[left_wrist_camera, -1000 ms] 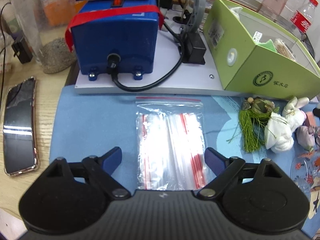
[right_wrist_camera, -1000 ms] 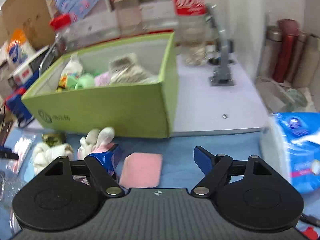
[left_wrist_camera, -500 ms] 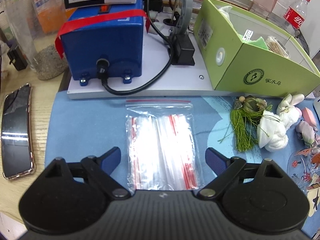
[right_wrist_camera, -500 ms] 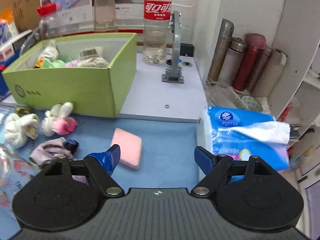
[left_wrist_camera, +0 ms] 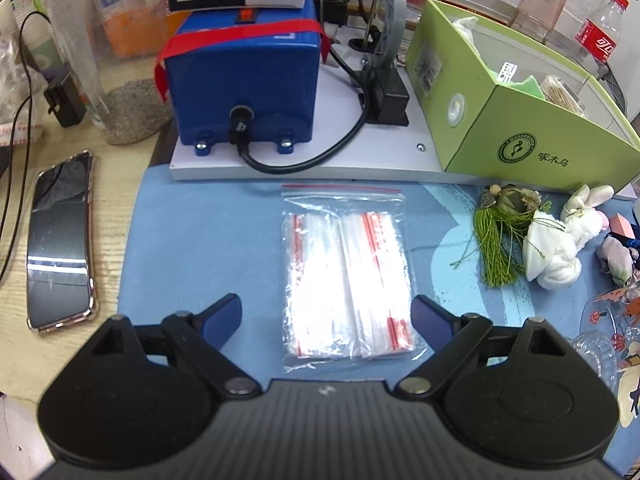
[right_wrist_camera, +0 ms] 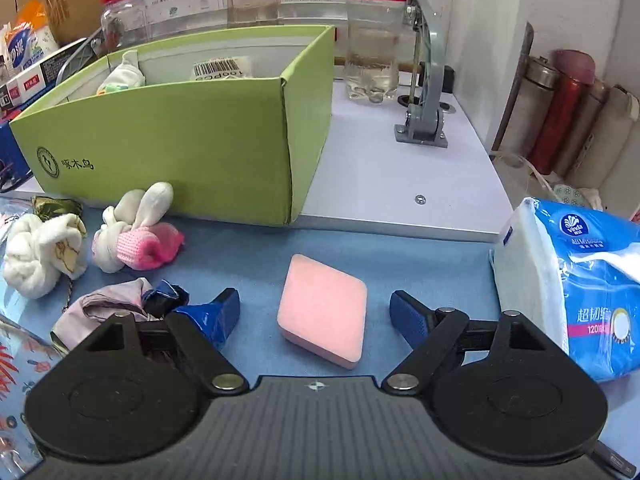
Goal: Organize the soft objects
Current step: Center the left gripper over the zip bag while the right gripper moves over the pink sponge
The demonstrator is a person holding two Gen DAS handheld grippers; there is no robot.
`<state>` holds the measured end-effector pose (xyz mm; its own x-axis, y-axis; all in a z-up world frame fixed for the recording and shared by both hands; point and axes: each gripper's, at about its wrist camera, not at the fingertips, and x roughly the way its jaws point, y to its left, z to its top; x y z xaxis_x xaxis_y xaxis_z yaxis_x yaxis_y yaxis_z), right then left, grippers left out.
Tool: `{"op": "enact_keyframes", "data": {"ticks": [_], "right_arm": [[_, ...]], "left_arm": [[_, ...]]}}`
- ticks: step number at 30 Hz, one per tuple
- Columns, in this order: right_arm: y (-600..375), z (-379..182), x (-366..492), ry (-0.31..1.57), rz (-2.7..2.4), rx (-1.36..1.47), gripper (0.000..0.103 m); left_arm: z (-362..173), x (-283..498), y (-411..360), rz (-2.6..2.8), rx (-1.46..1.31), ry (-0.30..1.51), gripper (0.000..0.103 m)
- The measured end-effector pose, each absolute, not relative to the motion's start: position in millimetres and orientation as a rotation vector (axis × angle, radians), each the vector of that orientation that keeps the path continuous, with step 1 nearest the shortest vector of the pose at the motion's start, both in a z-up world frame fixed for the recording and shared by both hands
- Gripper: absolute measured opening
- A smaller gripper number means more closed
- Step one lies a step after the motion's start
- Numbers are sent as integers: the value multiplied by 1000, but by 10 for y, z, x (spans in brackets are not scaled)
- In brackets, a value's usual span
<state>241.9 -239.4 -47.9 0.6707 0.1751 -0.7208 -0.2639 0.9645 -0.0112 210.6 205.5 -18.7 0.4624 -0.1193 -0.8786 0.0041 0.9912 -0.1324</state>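
1. Cluttered desk, as I saw it: a blue mat covered the near half, with a green box on a white platform at the far side and a tissue pack at the right.
2. My right gripper hovered low over the mat with its fingers spread wide and nothing between the pads; the pink sponge lay flat in the gap, touching neither finger.
3. That sponge looked light and squashy to me, so I judged it would compress under the pads and not slip; a hold across its two side edges, near the middle, seemed best.
4. It sat as a diamond, one corner pointing far toward the box and one near toward the camera; its long axis ran roughly far-left to near-right.
5. Left of it lay more soft things: a purple cloth wad, a pink-and-white sock bundle and a white cloth roll, all outside the box.
6. My left gripper also stood open and empty, above a clear bag of zip bags whose long axis ran near to far; that plastic looked slick.
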Motion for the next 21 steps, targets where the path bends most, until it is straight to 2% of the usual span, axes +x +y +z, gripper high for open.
{"op": "enact_keyframes", "data": {"ticks": [7, 18, 20, 21], "right_arm": [[-2425, -531, 2364, 762, 235, -96, 73], [-2424, -570, 2310, 708, 235, -88, 77], [-2417, -559, 2319, 710, 240, -90, 74], [-2413, -553, 2309, 709, 244, -88, 68]], "left_arm": [[-329, 2266, 1866, -127, -98, 1115, 93], [-417, 2380, 1682, -29, 10, 1048, 93], [-416, 2325, 1699, -25, -2, 1034, 90], [-408, 2307, 1705, -26, -7, 1022, 85]]}}
